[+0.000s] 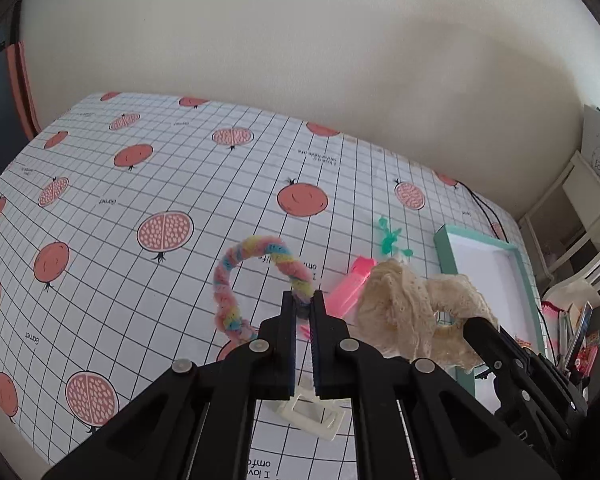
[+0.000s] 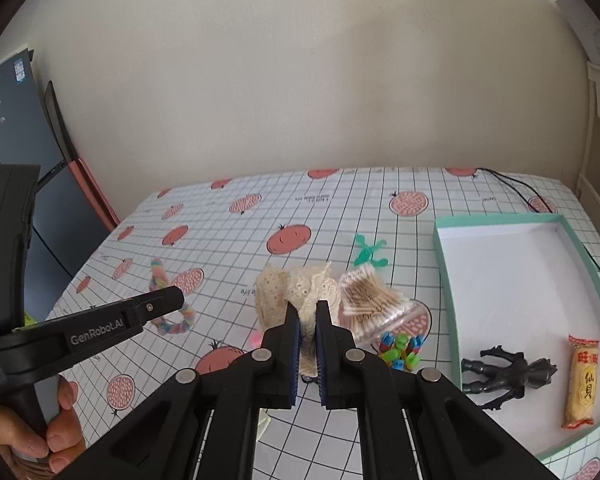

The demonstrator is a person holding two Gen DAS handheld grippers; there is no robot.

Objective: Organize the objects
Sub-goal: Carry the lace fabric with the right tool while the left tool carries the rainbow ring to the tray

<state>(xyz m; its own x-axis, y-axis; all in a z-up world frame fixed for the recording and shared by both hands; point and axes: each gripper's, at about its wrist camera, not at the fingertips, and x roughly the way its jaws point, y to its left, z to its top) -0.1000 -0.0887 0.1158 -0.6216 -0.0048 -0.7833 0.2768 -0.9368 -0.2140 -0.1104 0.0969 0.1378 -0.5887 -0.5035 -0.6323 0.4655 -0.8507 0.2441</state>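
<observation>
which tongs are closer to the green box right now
Right. The right tongs, shut on the cream lace scrunchie, sit just left of the green box. The left tongs hold the rainbow hair tie farther left.

Clutter crowds the table's middle; its left side and the tray's far end lie open.

The left stretch of the tablecloth [image 1: 100,184] is bare up to the wall, giving free passage. Between the two grippers the space is tight: the pastel fuzzy ring [image 1: 256,280], the cream lace cloth [image 2: 296,296], a pink clip [image 1: 350,286] and a white buckle [image 1: 312,412] sit close together. Toward the tray [image 2: 446,280], a tub of cotton swabs [image 2: 376,308], coloured blocks [image 2: 400,350] and a green plastic piece [image 2: 370,250] block the low approach. Inside the tray, a dark figure [image 2: 504,370] and a snack packet [image 2: 580,380] fill the near end; the far end is open.
</observation>
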